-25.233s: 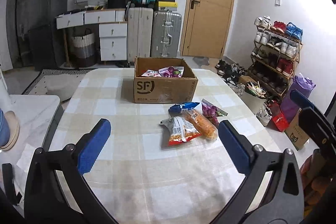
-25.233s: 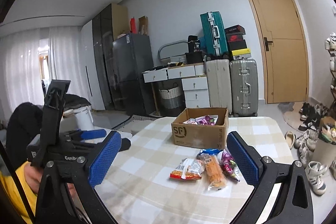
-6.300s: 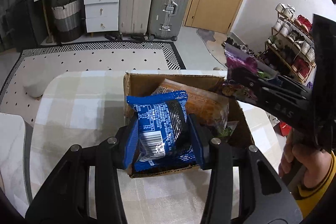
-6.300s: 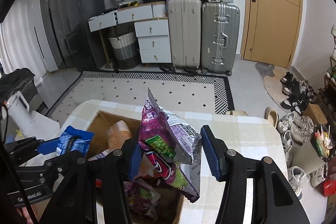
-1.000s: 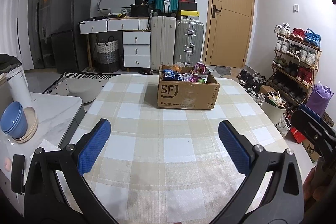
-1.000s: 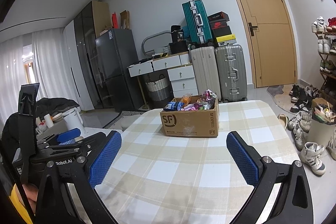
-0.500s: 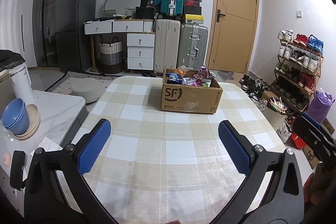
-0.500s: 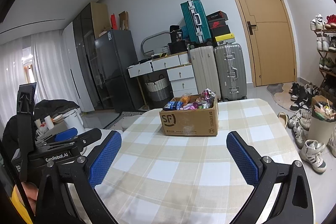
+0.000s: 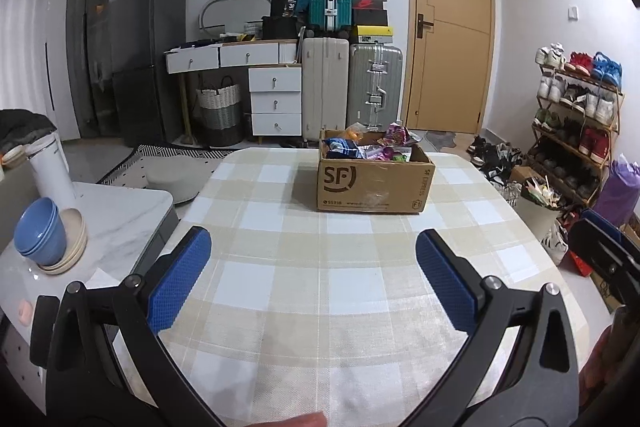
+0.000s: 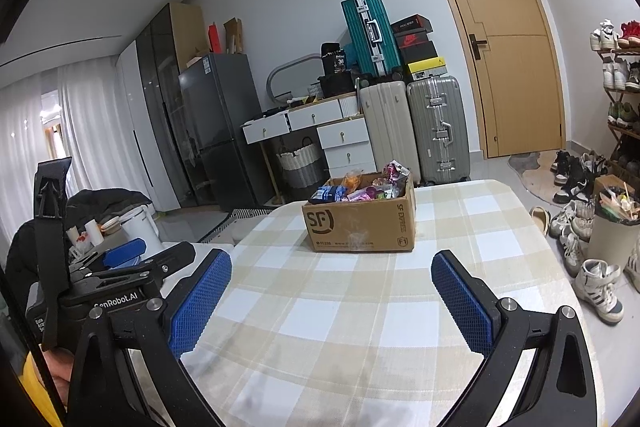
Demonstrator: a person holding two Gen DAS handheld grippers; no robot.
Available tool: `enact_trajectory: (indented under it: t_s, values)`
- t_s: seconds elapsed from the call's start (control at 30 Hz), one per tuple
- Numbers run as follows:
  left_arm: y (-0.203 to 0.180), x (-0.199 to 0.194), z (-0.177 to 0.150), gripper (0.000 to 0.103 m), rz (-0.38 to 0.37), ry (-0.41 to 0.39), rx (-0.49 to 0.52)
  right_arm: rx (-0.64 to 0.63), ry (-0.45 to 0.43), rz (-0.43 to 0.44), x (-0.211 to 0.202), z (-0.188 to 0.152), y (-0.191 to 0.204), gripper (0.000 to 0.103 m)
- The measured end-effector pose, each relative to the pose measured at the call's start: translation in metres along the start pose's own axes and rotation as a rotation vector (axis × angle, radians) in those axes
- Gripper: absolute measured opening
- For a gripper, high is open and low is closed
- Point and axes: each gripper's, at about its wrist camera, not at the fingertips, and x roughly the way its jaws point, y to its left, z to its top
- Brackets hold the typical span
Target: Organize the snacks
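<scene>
Ahead, the brown cardboard SF box (image 9: 374, 183) of snack packets (image 9: 370, 145) lies long-side-on; left gripper (image 9: 312, 277) and right gripper (image 10: 331, 293) gape empty. Only the right wrist view shows curtains (image 10: 86, 131).

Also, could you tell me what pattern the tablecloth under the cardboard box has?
The tablecloth has a beige, white and pale blue check, clearest in the left wrist view.
</scene>
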Motion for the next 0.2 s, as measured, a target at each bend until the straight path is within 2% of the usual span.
enact_trajectory:
  t_s: [0.13, 0.2]
  values:
    - [-0.003, 0.008, -0.005, 0.102, 0.007, 0.010, 0.007, 0.002, 0.009, -0.001, 0.001, -0.004, -0.002, 0.102]
    - [-0.002, 0.016, -0.008, 0.102, -0.006, 0.046, -0.004, 0.004, 0.018, -0.002, 0.004, -0.007, -0.003, 0.102]
